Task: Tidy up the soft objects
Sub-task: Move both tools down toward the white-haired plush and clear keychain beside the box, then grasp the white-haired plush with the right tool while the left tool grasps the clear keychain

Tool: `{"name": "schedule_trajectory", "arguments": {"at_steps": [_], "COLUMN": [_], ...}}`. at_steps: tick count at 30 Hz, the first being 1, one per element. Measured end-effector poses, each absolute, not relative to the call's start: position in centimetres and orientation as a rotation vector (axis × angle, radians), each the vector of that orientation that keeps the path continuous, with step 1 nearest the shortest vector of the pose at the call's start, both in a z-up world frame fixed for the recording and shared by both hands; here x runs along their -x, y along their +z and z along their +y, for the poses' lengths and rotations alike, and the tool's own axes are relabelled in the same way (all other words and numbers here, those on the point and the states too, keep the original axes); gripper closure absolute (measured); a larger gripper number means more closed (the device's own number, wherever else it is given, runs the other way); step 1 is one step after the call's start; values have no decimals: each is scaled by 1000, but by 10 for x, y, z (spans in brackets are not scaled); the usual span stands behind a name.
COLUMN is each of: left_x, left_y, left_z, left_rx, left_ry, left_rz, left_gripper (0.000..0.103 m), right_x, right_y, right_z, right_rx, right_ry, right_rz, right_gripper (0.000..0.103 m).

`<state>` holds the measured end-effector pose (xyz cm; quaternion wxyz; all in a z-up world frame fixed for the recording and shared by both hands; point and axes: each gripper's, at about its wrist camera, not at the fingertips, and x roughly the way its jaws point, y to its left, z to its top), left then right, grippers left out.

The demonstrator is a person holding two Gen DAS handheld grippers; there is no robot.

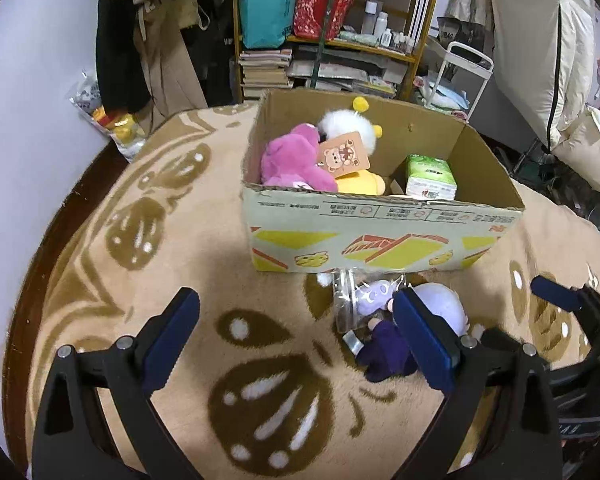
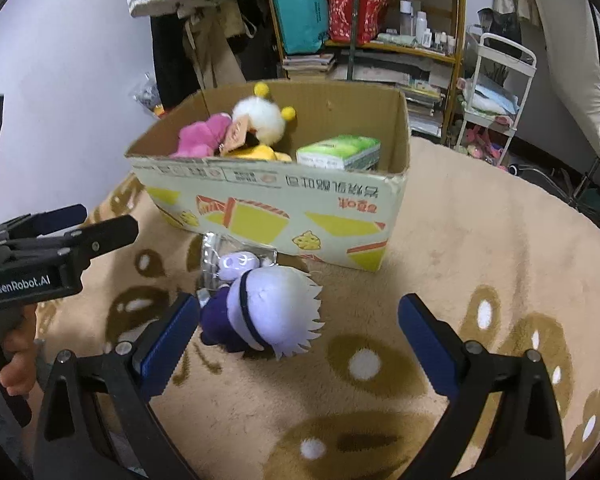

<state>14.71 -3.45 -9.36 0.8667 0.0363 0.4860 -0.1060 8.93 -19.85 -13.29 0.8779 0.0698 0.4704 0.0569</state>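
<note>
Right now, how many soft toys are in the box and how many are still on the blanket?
In the box: 3, the pink plush, the white fluffy plush, the yellow plush.
On the blanket: 2, the white-haired doll, the small bagged lilac plush.
Total: 5

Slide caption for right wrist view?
Open right gripper approaches white-haired plush doll lying before cardboard box.

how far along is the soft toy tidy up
Mostly done: the pink plush, white fluffy toy and tissue pack already sit in the cardboard box. Nothing is held; both grippers are open. Left: the white-haired doll and a small bagged plush on the blanket, the right gripper nearest the doll.
</note>
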Motion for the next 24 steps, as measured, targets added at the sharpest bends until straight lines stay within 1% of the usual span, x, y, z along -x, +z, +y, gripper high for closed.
{"name": "schedule_trajectory", "arguments": {"at_steps": [16,24], "left_x": [-185,-193], "left_y": [-143,-164], "left_z": [-58,-69], "left_rx": [-61,-59], "left_ry": [-245,-282], "left_rz": [1139,1194], "left_gripper": [7,7], "right_x": [-121,-132], "right_y": [-174,-187], "right_z": [-190,-182], "right_rx": [-83,-117], "right_ry": [101,170], "right_rz": [1094,1128], "right_gripper": [0,0]}}
